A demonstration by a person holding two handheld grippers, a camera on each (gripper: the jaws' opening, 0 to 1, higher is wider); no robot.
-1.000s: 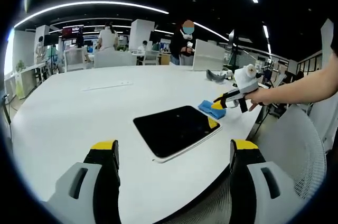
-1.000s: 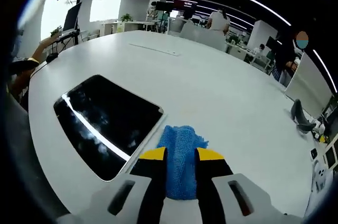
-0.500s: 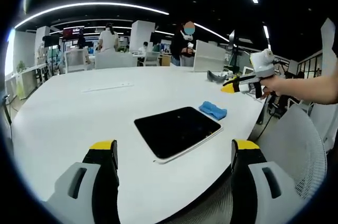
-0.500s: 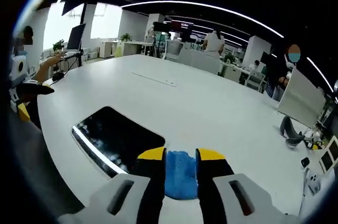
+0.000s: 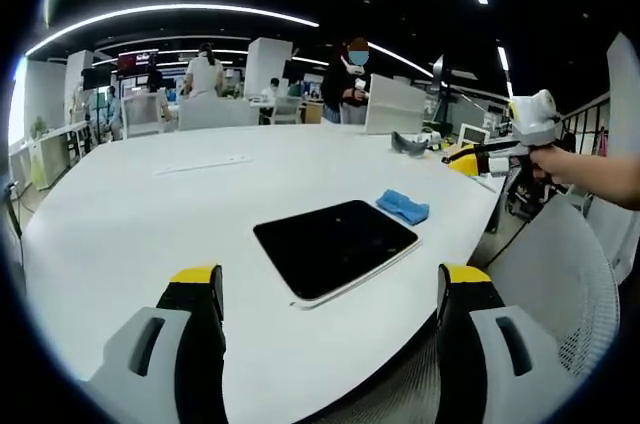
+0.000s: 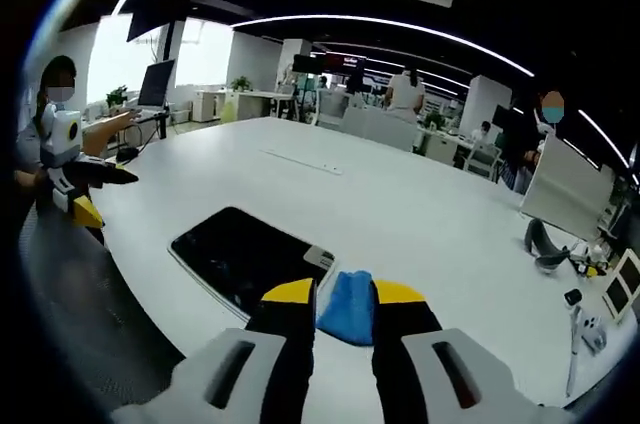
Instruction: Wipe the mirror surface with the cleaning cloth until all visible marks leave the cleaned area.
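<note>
Open-plan office, wide white table (image 5: 120, 214): mirror flat near its edge, cloth lying loose beside it.

Right gripper (image 6: 343, 296) hangs above the table, its jaws a narrow gap apart and holding nothing; the blue cloth (image 6: 346, 306) lies on the table beyond them, touching the dark mirror (image 6: 250, 256). Left gripper (image 5: 330, 289) is spread wide and empty, near the table's edge. Judged: wiping seems paused or finished; otherwise the cloth needs regrasping. The left gripper view shows the right gripper (image 5: 470, 159) raised well clear of the cloth (image 5: 403, 207); the right gripper view shows streaks on the mirror.
</note>
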